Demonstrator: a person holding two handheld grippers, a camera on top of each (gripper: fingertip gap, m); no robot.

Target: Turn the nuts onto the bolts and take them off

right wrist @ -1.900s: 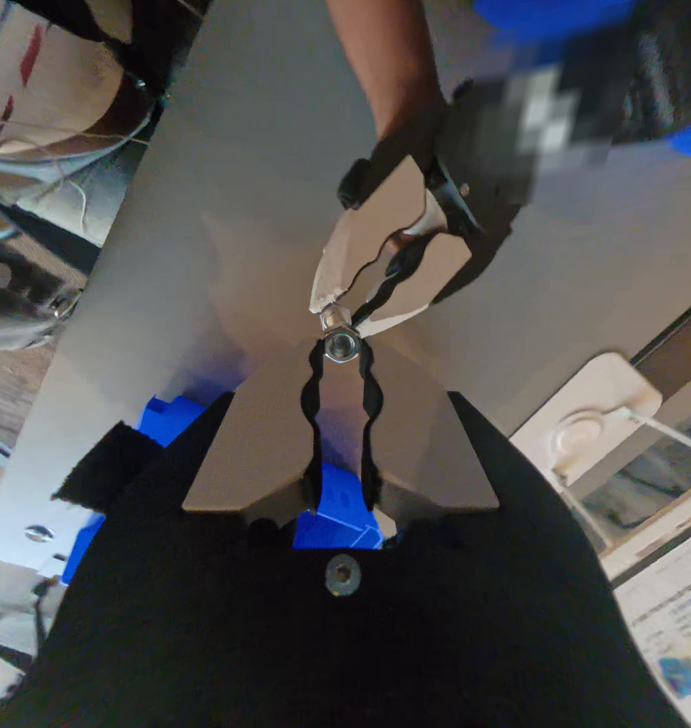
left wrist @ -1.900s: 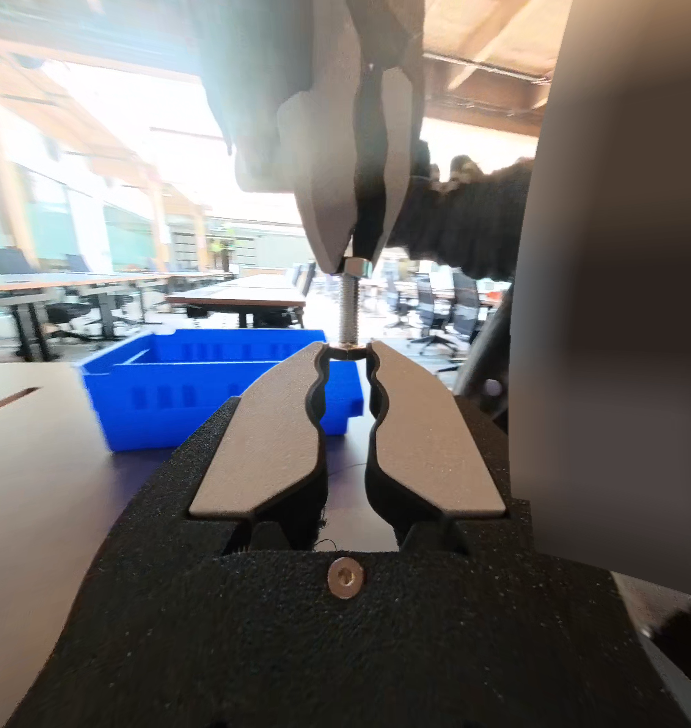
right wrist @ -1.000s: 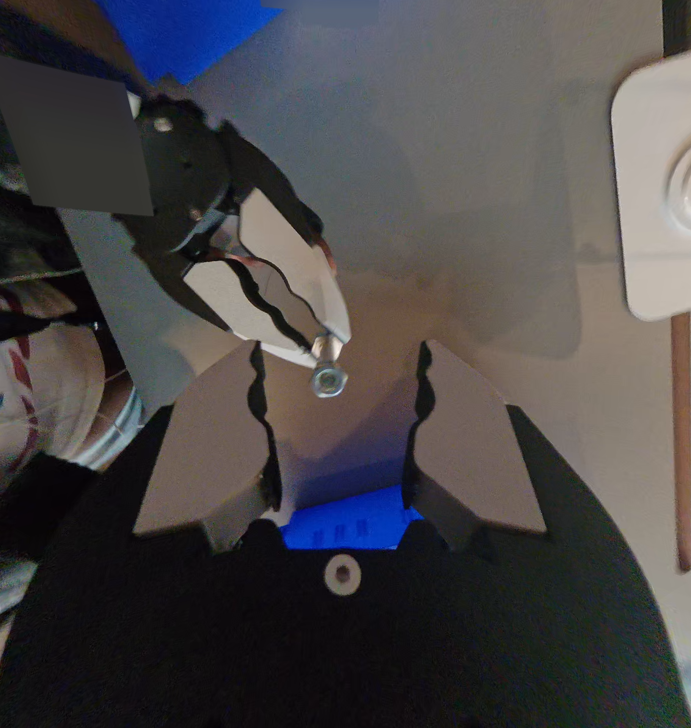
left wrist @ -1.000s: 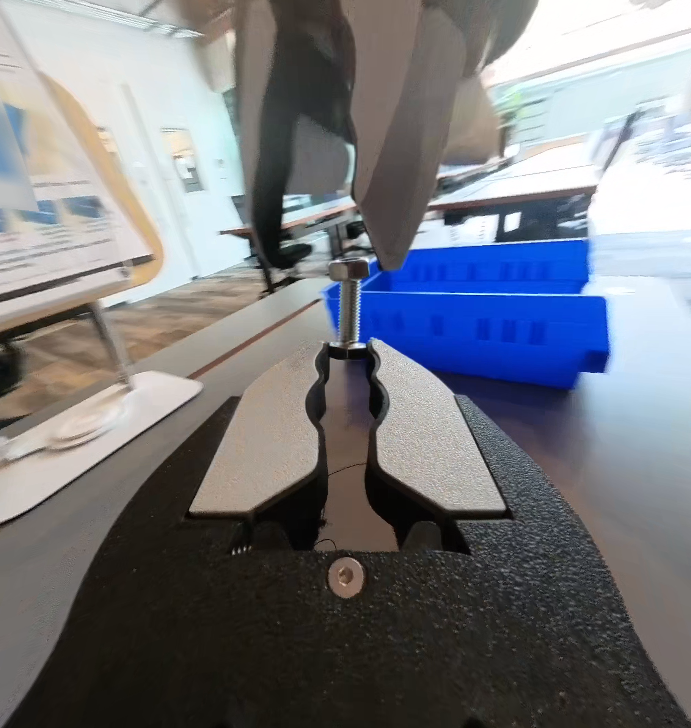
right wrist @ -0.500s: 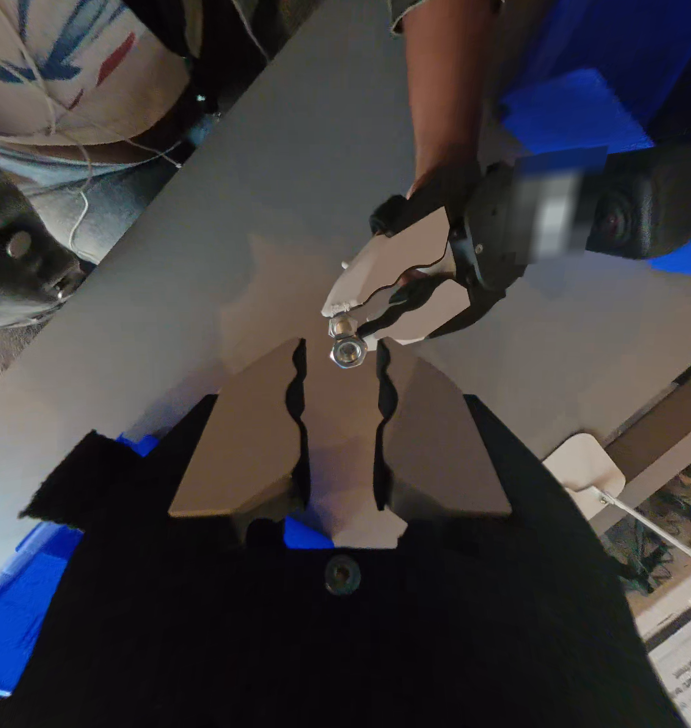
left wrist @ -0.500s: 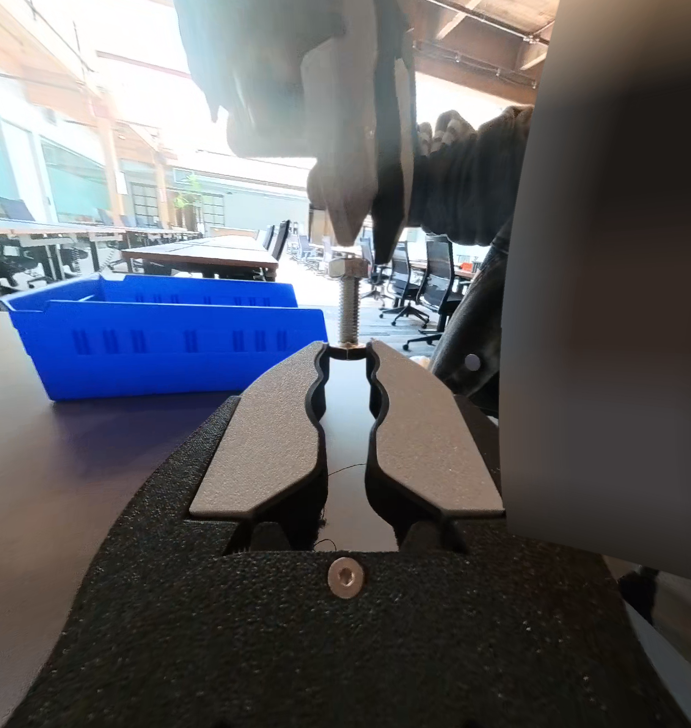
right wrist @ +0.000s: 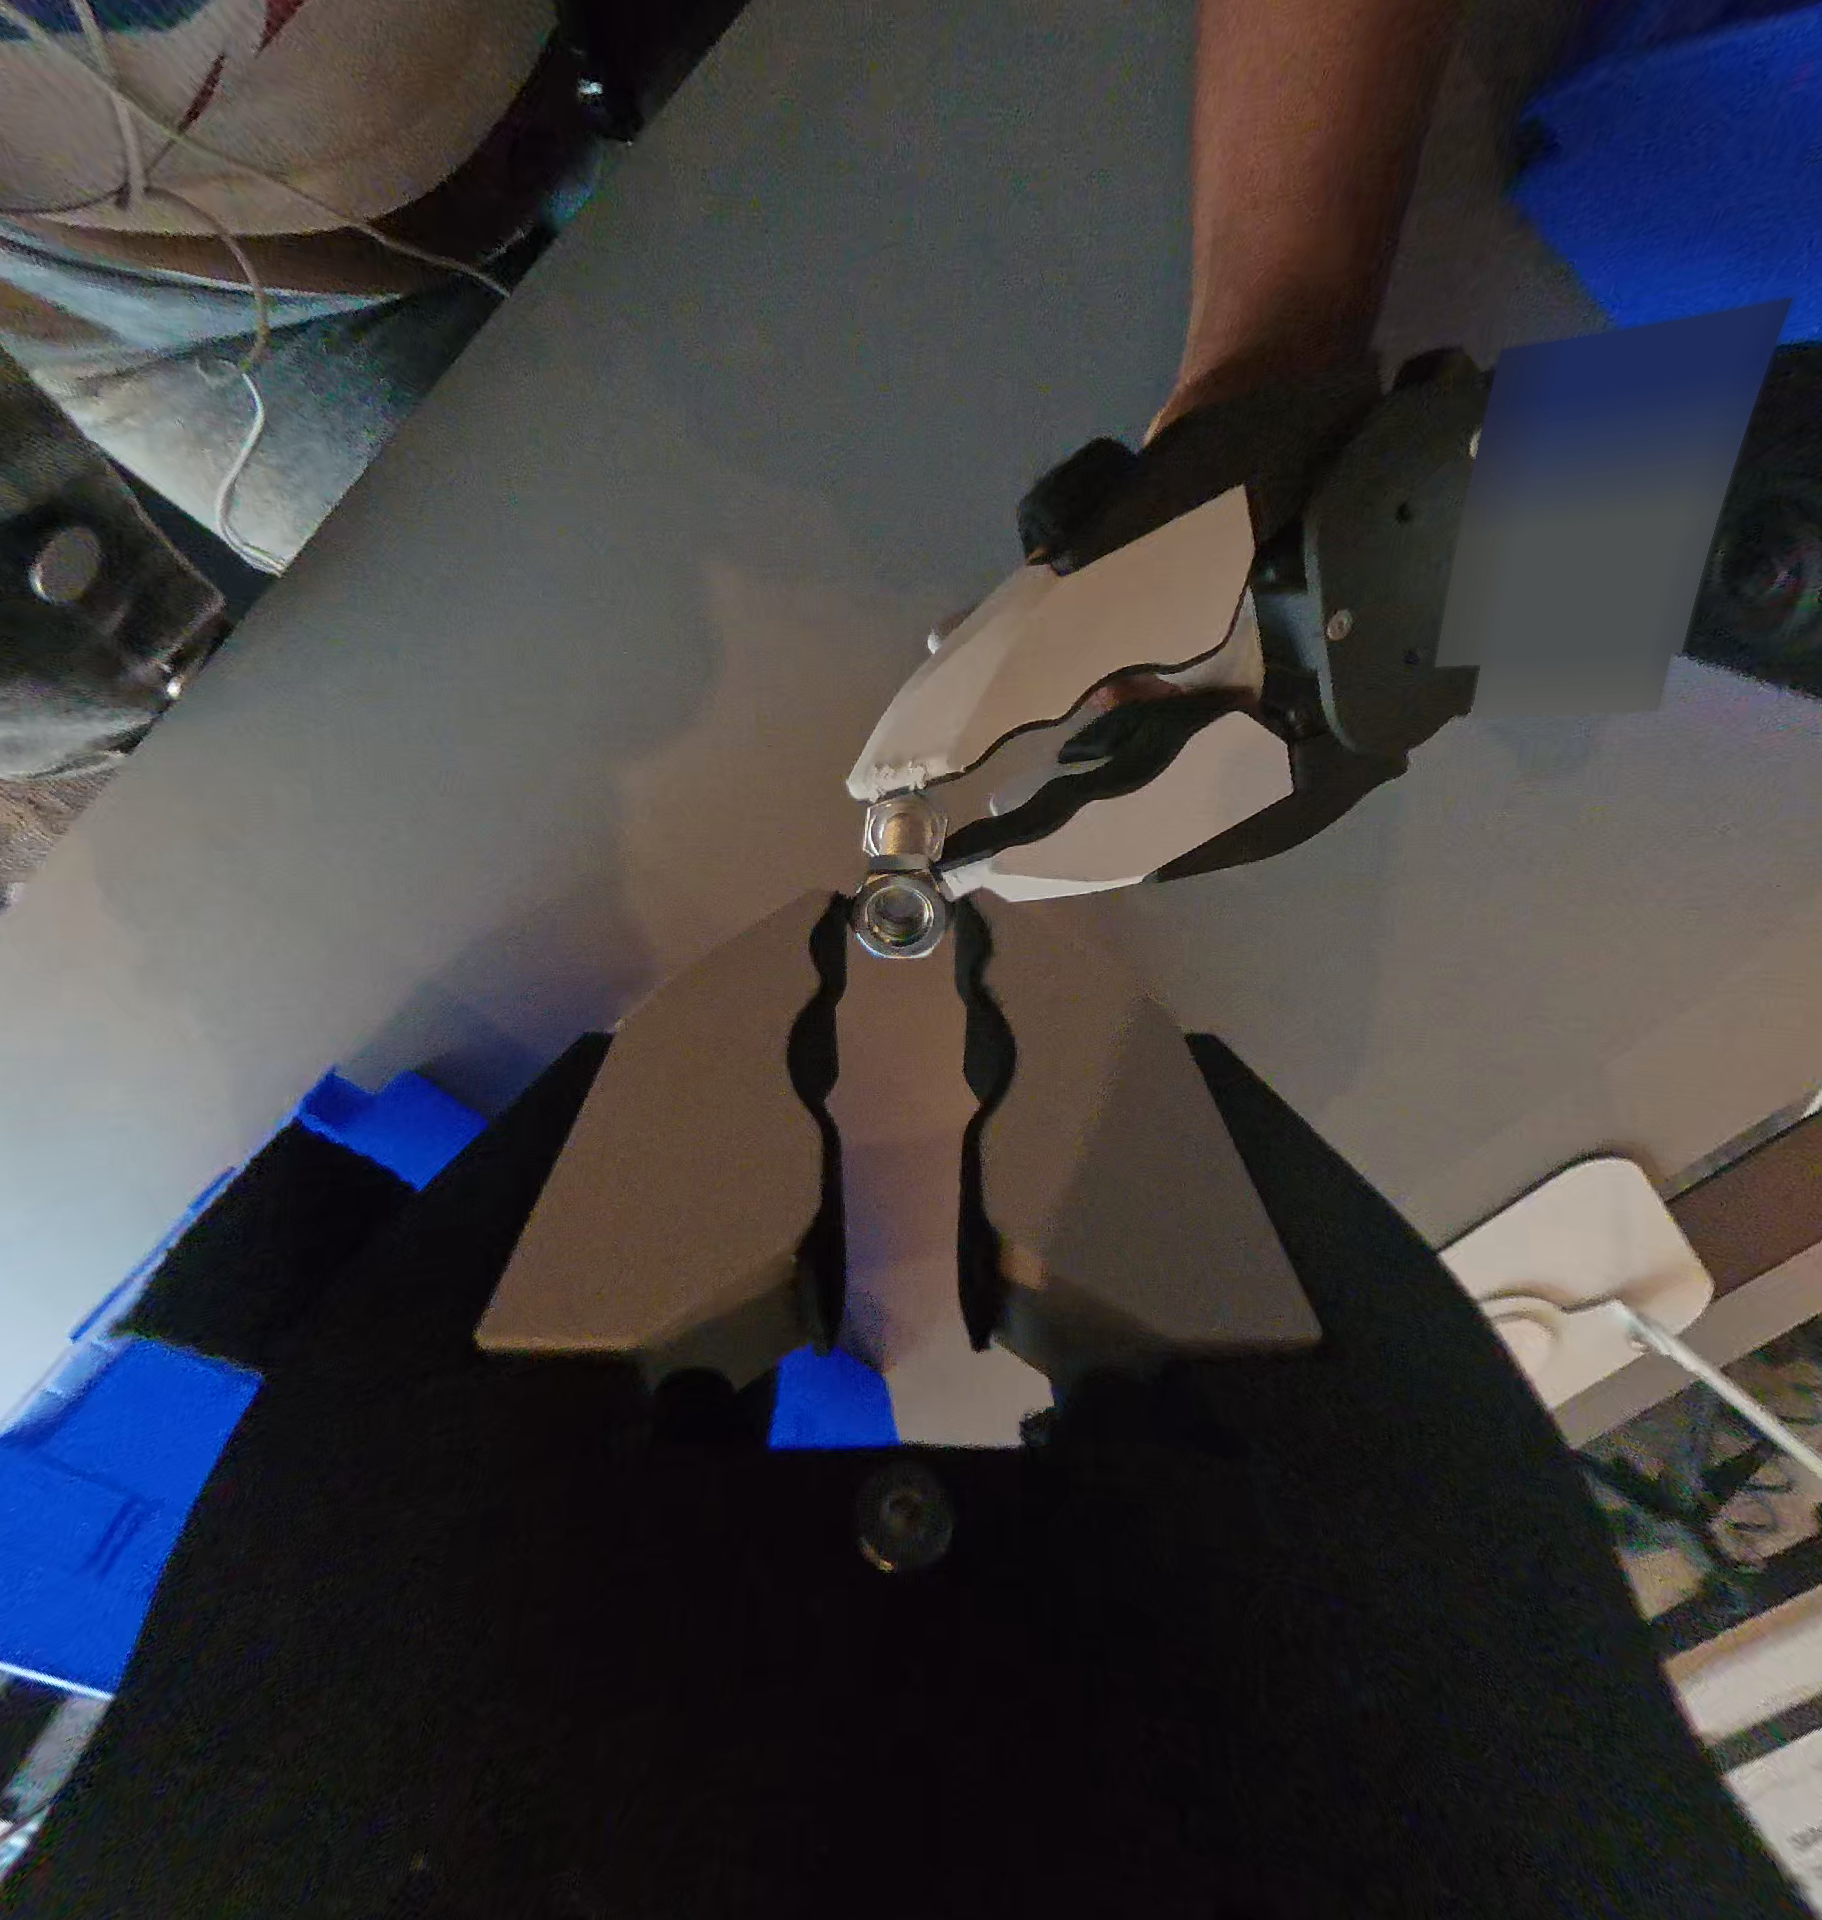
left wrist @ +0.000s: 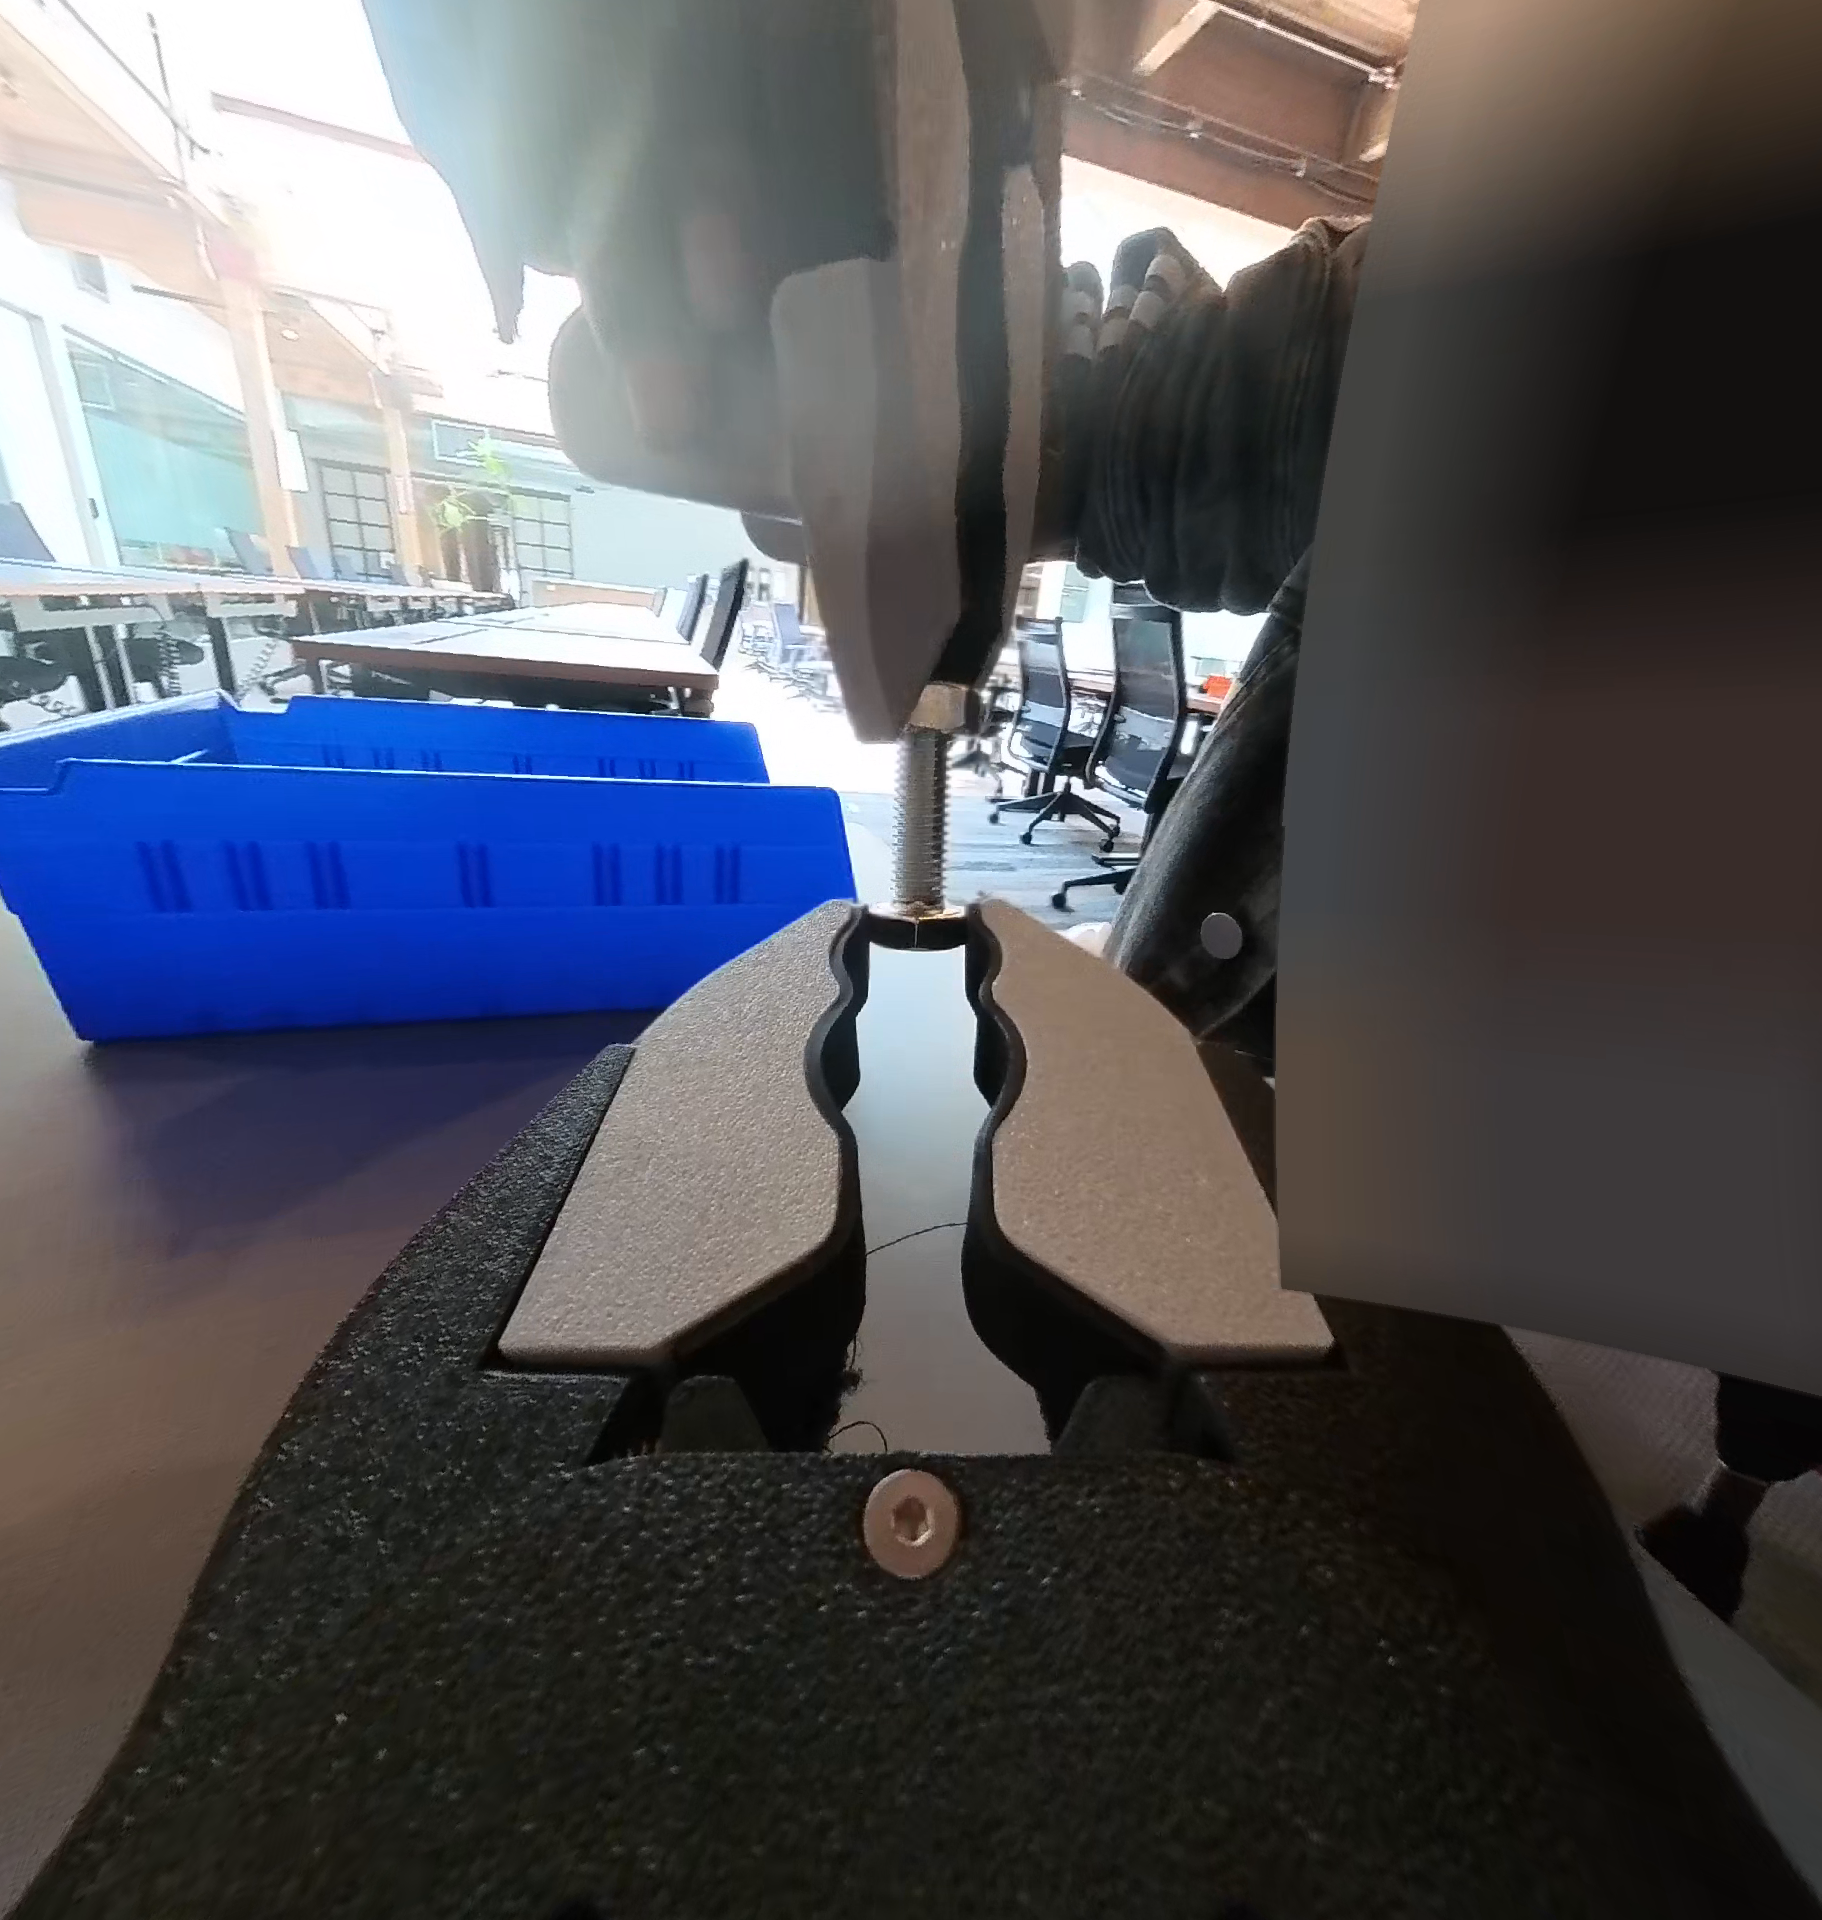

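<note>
A steel bolt [left wrist: 917, 821] stands upright above the dark table [left wrist: 211, 1195]. My left gripper [left wrist: 915, 923] is shut on the bolt's lower hex end. My right gripper [left wrist: 933, 717] comes down from above and is shut on the nut [left wrist: 938, 707] at the bolt's top. In the right wrist view I look down the bolt: the nut [right wrist: 896, 914] sits between my right gripper's tips [right wrist: 899, 920], and the left gripper [right wrist: 907, 821] holds the lower hex [right wrist: 905, 831] just beyond it, held by a gloved hand.
A blue plastic bin [left wrist: 367, 862] stands on the table to the left of the bolt; its blue edges also show in the right wrist view [right wrist: 1717, 156]. A white stand base [right wrist: 1572, 1268] lies at the table's edge. A person's body is close on the right [left wrist: 1198, 831]. The tips of both grippers are at nearly the same place.
A second ago my right gripper was open and off the nut. It swung back, closed in, and is now shut on the nut. My left gripper kept its hold on the bolt.
</note>
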